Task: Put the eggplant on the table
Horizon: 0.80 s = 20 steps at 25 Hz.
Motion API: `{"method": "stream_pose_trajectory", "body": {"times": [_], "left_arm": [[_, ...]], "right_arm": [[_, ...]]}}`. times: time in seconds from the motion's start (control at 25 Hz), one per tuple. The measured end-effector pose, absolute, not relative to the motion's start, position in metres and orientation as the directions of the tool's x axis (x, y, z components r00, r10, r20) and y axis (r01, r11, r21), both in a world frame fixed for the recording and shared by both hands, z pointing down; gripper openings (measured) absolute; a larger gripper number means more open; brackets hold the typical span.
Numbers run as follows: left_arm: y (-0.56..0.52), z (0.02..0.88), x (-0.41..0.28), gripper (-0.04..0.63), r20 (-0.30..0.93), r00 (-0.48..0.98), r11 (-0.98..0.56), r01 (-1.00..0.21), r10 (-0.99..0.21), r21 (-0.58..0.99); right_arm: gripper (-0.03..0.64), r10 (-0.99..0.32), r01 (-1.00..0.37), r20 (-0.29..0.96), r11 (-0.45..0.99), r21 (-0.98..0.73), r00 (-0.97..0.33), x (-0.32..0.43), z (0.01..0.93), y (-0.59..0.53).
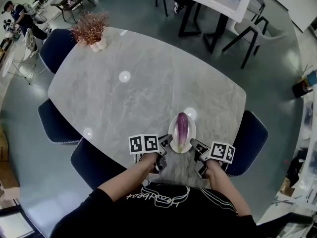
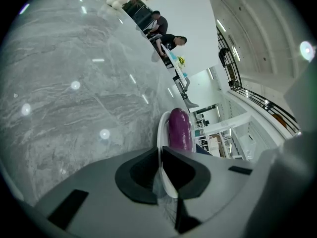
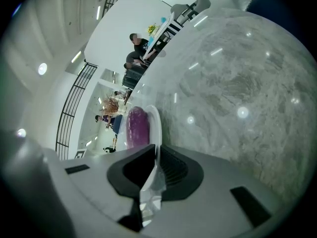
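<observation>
A purple eggplant (image 1: pixel 183 126) lies lengthwise on a small white plate (image 1: pixel 173 133) over the near edge of the grey marble table (image 1: pixel 124 98). My left gripper (image 1: pixel 166 142) is shut on the plate's left rim, my right gripper (image 1: pixel 194 144) on its right rim. In the left gripper view the plate rim (image 2: pixel 160 133) runs edge-on between the dark jaws, with the eggplant (image 2: pixel 180 128) just beyond. The right gripper view shows the same: rim (image 3: pixel 157 123) pinched between the jaws, eggplant (image 3: pixel 137 125) to its left. Whether the plate touches the table I cannot tell.
A dried plant in a white pot (image 1: pixel 91 31) stands at the table's far left end. Dark blue chairs (image 1: pixel 250 143) (image 1: pixel 57 125) (image 1: pixel 55 46) ring the table. Another table and chairs (image 1: pixel 218 4) stand further back, and a person (image 1: pixel 20 16) sits at the far left.
</observation>
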<state>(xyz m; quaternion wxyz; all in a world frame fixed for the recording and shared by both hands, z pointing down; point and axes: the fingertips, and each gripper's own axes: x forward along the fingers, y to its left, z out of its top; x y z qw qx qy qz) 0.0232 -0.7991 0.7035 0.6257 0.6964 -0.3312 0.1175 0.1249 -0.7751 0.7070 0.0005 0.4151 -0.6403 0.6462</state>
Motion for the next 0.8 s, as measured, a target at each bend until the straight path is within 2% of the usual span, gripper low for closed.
{"method": "stream_pose_trajectory", "body": {"times": [0.8], "left_arm": [[-0.7973,0.7078,0.021,0.025,0.654,0.672,-0.056,-0.711,-0.348,0.701]], "right_arm": [[0.021,-0.493,-0.642,0.616,-0.141,-0.753,-0.614,0.1271,0.7124,-0.7751]]}}
